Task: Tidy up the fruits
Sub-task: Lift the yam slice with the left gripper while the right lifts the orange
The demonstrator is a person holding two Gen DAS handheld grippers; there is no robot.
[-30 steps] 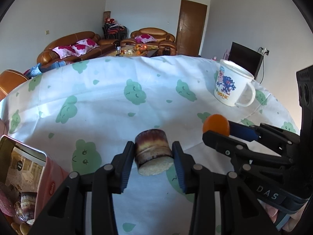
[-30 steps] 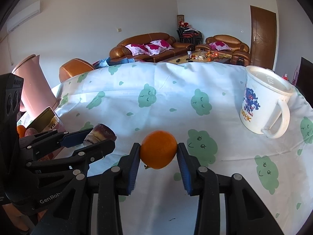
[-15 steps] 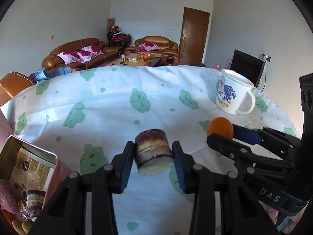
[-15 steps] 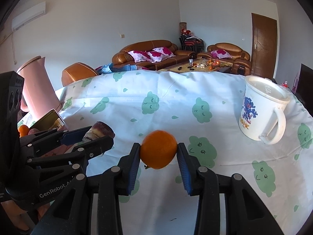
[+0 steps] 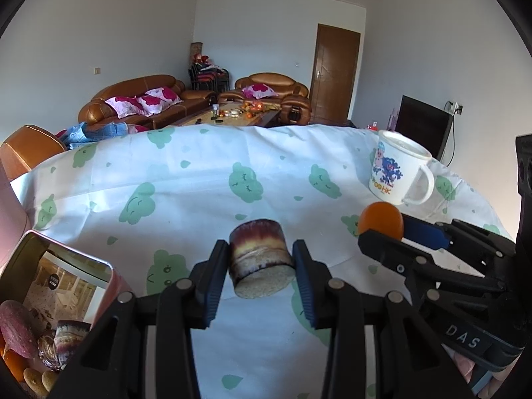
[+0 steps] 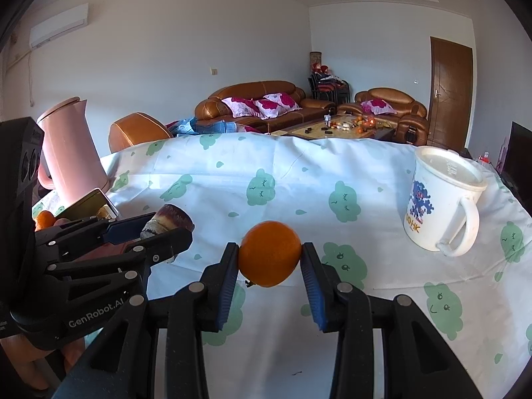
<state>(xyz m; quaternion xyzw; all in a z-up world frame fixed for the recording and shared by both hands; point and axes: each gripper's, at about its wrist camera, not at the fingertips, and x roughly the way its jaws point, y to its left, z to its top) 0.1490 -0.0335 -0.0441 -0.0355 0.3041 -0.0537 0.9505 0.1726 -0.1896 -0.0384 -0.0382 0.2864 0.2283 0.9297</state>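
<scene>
- Left wrist view: the left gripper (image 5: 261,262) is clamping a short brown sugarcane piece (image 5: 258,258) above the tablecloth (image 5: 199,183); the open tin (image 5: 66,286) of fruit is lying to its lower left, the right gripper (image 5: 382,232) with the orange (image 5: 380,218) to its right.
- Right wrist view: the right gripper (image 6: 269,259) is squeezing the orange (image 6: 269,252); the white mug (image 6: 439,199) is standing ahead to its right, the left gripper (image 6: 159,229) to its left.

You see a white tablecloth (image 6: 332,166) printed with green smiling clouds; on it a white plastic mug (image 6: 439,199) bears a blue cartoon and orange letters.
</scene>
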